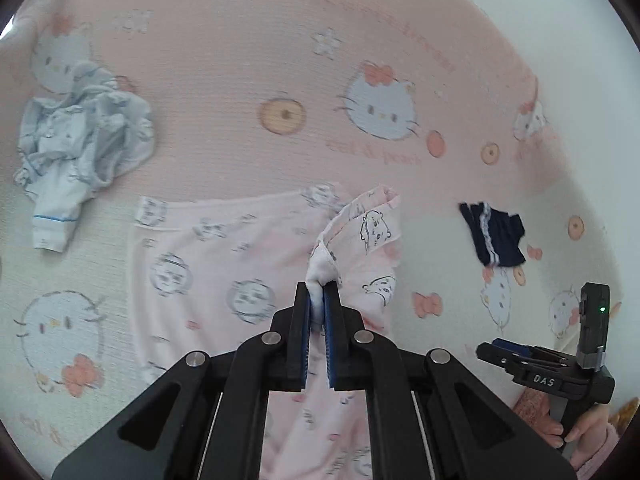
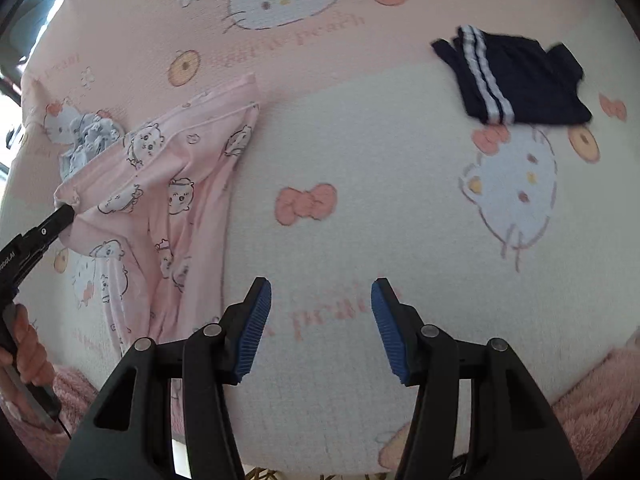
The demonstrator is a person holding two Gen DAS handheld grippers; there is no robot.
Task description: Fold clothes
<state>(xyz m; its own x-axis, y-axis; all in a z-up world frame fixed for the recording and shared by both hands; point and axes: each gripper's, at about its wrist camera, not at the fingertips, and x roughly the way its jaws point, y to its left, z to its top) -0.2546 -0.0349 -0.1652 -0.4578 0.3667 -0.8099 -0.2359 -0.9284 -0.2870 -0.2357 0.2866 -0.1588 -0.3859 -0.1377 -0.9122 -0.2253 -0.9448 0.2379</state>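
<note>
A pale pink garment printed with small bear faces lies spread on the cartoon-cat bed sheet. My left gripper is shut on a bunched fold of its cloth, which rises lifted from the fingertips. In the right wrist view the same pink garment hangs from the left gripper at the left. My right gripper stands open over bare sheet, with nothing between its blue pads. It also shows at the lower right of the left wrist view as the right gripper, held by a hand.
A crumpled light blue garment lies at the far left of the sheet. A folded navy garment with white stripes rests at the far right. A fluffy pink blanket edge runs along the near side. The sheet between the garments is bare.
</note>
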